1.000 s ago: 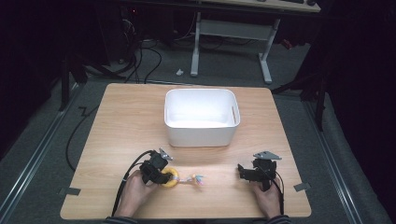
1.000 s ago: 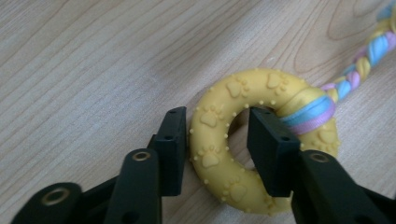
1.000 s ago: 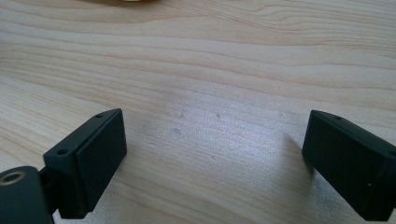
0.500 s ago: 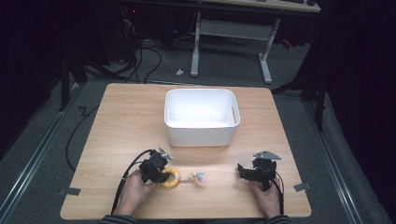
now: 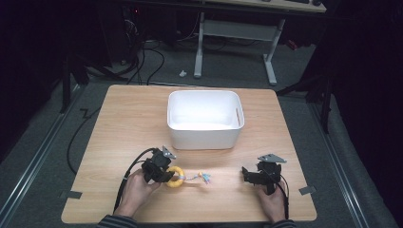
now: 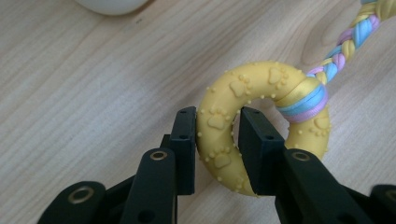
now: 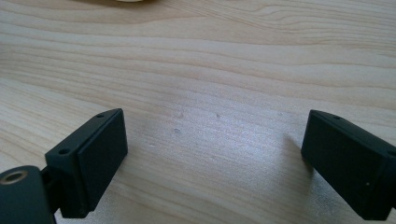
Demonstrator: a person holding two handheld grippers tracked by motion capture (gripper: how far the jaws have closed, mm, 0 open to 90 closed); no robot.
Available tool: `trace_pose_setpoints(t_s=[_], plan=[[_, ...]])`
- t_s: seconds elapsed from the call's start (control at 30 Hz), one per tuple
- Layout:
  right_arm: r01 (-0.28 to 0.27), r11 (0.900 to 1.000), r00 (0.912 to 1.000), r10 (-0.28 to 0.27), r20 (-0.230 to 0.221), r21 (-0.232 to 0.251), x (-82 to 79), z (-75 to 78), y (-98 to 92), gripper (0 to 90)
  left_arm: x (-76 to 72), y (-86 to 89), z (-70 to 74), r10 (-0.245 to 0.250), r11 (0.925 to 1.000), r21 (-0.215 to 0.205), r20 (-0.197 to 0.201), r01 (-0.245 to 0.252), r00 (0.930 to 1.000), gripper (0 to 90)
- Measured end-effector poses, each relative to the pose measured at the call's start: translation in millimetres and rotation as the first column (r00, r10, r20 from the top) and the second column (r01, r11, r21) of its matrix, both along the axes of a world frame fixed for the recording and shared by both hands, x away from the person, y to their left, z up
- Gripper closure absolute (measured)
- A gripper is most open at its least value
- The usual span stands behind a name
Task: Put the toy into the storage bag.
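Note:
A yellow rubber ring studded with paw prints lies on the wooden table near its front edge, left of centre. A pastel braided rope is tied to it and trails to the right. My left gripper has just been closing with the ring's rim between its jaws, and both pads now press on it. My right gripper stands open over bare wood at the front right, with nothing between its fingers.
A white plastic bin stands at the table's middle, behind both grippers. Black cables trail from each gripper toward the front edge. Beyond the table are dark floor, cables and a desk frame.
The left hand and the ring under it have shifted very slightly. The right hand has kept still.

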State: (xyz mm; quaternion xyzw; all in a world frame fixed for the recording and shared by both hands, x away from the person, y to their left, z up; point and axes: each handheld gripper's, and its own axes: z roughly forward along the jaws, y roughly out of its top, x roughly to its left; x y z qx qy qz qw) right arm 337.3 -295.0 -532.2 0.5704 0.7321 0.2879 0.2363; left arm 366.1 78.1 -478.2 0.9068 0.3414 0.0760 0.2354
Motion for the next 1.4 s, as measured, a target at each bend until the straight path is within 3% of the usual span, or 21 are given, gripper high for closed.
trace_pose_setpoints(t_s=[0.17, 0.53, 0.67, 0.77, 0.93, 1.1, 1.27, 1.4], plan=[[-0.001, 1.000, 1.0000, 0.001, 0.000, 0.000, -0.1, 0.0, 0.0, 6.7, 3.1, -1.5, 11.4, 0.001, 0.9995, -0.033, -0.008, -0.001, 1.0000, 68.0], [-0.014, 1.000, 0.9999, 0.014, 0.003, 0.002, -1.6, 0.0, 0.1, 7.8, 3.3, -0.6, 39.6, 0.011, 0.9942, -0.107, 0.025, -0.008, 0.9996, 68.0], [-0.019, 1.000, 0.9998, 0.019, 0.005, 0.001, -1.6, 0.0, 0.0, 7.9, 4.4, -0.2, 46.0, 0.011, 0.9943, -0.107, 0.041, -0.007, 0.9991, 68.0], [-0.019, 1.000, 0.9998, 0.019, 0.004, 0.002, -1.8, 0.1, 0.1, 8.1, 3.6, -1.2, 50.9, -0.017, 0.9944, -0.103, 0.057, 0.023, 0.9982, 68.0], [-0.021, 1.000, 0.9998, 0.021, 0.005, 0.001, -1.9, 0.1, 0.2, 8.1, 4.0, -1.4, 60.6, -0.034, 0.9901, -0.134, 0.060, 0.041, 0.9976, 68.0], [-0.022, 1.000, 0.9997, 0.022, 0.004, 0.001, -2.0, 0.1, 0.3, 8.2, 10.4, 0.4, 70.6, -0.005, 0.9886, -0.150, 0.058, 0.014, 0.9983, 68.1], [-0.022, 1.000, 0.9997, 0.022, 0.004, 0.001, -2.1, 0.1, 0.3, 8.2, 10.2, 0.1, 82.6, -0.036, 0.9871, -0.153, 0.067, 0.046, 0.9971, 68.1], [-0.023, 1.000, 0.9997, 0.023, 0.004, 0.002, -1.9, 0.1, 0.4, 8.2, 6.8, 4.2, 92.4, -0.025, 0.9838, -0.175, 0.082, 0.039, 0.9963, 68.1]])
